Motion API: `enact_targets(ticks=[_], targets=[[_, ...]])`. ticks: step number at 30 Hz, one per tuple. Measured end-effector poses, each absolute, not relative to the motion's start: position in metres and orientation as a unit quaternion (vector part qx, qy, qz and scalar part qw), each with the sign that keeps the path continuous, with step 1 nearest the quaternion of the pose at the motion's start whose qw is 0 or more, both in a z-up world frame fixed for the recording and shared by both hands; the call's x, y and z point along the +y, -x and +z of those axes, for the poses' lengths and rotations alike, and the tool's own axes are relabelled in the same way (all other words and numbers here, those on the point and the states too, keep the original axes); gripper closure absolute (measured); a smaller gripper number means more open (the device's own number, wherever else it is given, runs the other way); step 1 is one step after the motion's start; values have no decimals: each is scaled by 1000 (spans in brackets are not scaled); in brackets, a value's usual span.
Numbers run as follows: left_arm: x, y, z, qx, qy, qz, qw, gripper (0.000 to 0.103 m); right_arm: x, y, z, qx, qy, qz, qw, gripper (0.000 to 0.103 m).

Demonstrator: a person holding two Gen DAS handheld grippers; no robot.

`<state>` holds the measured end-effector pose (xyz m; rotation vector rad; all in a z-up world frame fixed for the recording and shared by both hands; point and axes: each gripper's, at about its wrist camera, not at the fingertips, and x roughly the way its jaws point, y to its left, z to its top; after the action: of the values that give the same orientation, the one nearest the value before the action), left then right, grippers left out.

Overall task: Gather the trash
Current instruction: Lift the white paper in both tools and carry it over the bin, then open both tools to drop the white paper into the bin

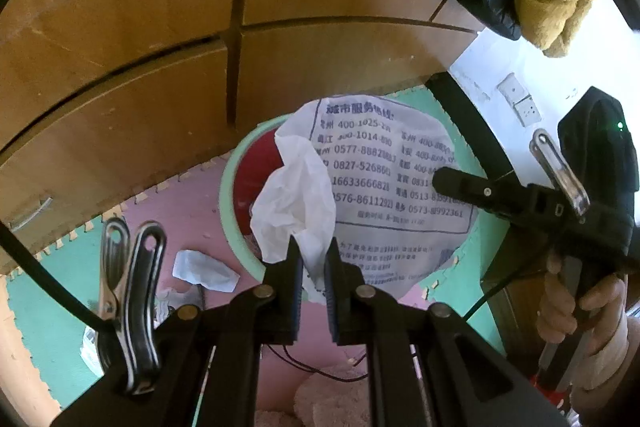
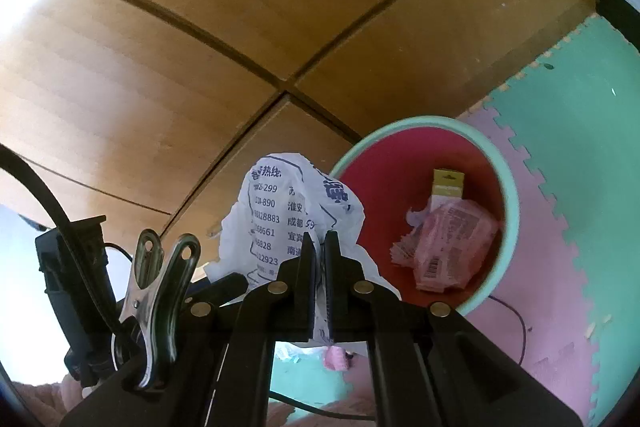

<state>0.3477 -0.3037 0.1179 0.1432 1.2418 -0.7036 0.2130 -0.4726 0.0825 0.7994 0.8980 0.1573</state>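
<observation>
Both pinched shut on one white printed plastic bag (image 1: 384,179) — left gripper (image 1: 312,259) and right gripper (image 2: 319,247) — held over the green bin (image 2: 508,187), near the wooden cabinet (image 1: 140,27); pink wrapper (image 2: 448,247) inside.

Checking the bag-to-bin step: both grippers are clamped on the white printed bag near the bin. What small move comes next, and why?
Probably carry the white printed bag a little further, until it hangs over the middle of the bin. The left gripper and right gripper both pinch it, but in the right wrist view it sits beside the rim, not above the pink wrapper inside.
</observation>
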Motion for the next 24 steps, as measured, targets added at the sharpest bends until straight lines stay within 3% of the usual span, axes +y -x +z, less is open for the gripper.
enact_targets(ticks=[24], targets=[[-335, -359, 65, 592, -86, -326, 733, 93, -498, -216, 41, 444, -400, 22, 802, 97]])
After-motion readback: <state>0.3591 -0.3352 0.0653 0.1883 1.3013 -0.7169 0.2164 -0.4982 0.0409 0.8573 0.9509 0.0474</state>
